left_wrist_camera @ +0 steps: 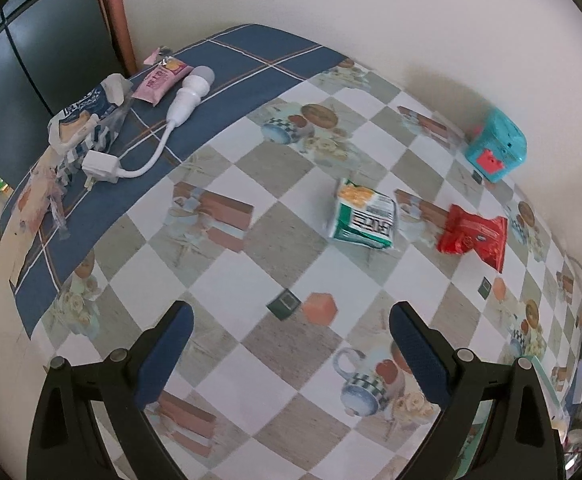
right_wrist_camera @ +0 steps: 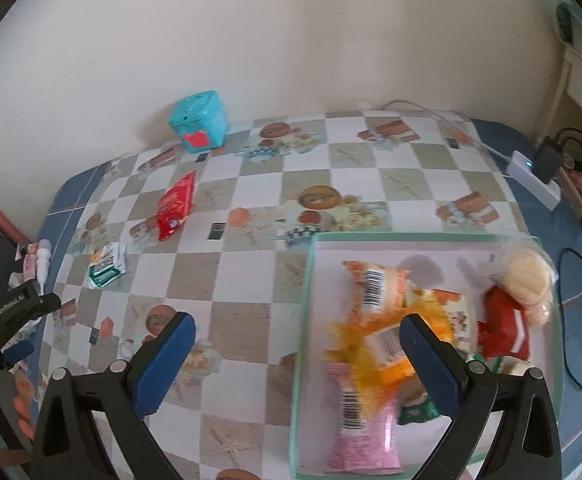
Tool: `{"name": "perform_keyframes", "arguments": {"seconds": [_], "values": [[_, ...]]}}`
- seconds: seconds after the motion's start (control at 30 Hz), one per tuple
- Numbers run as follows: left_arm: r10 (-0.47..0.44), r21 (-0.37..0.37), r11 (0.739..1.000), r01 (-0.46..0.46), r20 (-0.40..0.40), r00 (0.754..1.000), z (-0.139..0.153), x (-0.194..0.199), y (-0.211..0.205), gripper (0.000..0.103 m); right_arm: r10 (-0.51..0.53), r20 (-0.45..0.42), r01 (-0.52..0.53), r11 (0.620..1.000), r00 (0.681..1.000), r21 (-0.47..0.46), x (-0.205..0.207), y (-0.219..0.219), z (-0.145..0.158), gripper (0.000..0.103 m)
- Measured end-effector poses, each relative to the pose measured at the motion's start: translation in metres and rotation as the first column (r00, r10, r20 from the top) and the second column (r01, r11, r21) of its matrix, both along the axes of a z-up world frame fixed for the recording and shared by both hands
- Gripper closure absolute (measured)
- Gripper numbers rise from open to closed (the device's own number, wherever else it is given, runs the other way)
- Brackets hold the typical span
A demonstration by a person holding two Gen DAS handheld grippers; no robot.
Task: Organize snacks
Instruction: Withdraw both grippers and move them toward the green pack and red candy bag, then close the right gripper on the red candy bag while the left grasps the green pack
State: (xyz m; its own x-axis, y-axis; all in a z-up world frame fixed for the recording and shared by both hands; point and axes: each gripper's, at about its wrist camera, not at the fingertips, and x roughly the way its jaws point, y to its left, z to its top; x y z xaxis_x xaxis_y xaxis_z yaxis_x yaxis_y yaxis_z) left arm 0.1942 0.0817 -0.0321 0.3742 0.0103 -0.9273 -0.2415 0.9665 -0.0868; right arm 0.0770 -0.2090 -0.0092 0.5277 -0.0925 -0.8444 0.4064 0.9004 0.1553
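While both grippers, left (left_wrist_camera: 291, 354) and right (right_wrist_camera: 297, 364), hung spread and empty, the green packet (left_wrist_camera: 365, 216) and red packet (left_wrist_camera: 475, 236) lay loose (tray (right_wrist_camera: 305, 360) half filled); best taken flat by the edges

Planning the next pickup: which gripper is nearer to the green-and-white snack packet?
Left, probably. The left gripper faces the green-and-white snack packet, open above bare cloth short of it. The right gripper hangs open at the tray's edge, the packet far to its left.
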Motion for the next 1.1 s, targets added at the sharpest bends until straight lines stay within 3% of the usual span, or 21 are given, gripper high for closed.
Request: {"name": "perform_keyframes", "arguments": {"seconds": [0.43,0.8,1.1], "values": [[0.033,-0.048,0.998,-0.032,0.020,0.999,0.000,0.020,0.035,0.005,0.080,-0.036,-0.082,0.995,0.996,-0.050,0.039,0.040,-0.012,0.000],[-0.028,-0.088,0.996,0.035,0.084,0.996,0.001,0.049,0.017,0.005,0.112,-0.043,-0.114,0.992,0.993,-0.047,0.084,0.053,-0.025,0.000],[-0.075,-0.169,0.982,0.090,0.092,0.993,-0.023,0.078,-0.008,0.005,0.162,-0.008,-0.162,0.986,0.987,0.030,0.142,0.047,-0.042,0.000]]}}
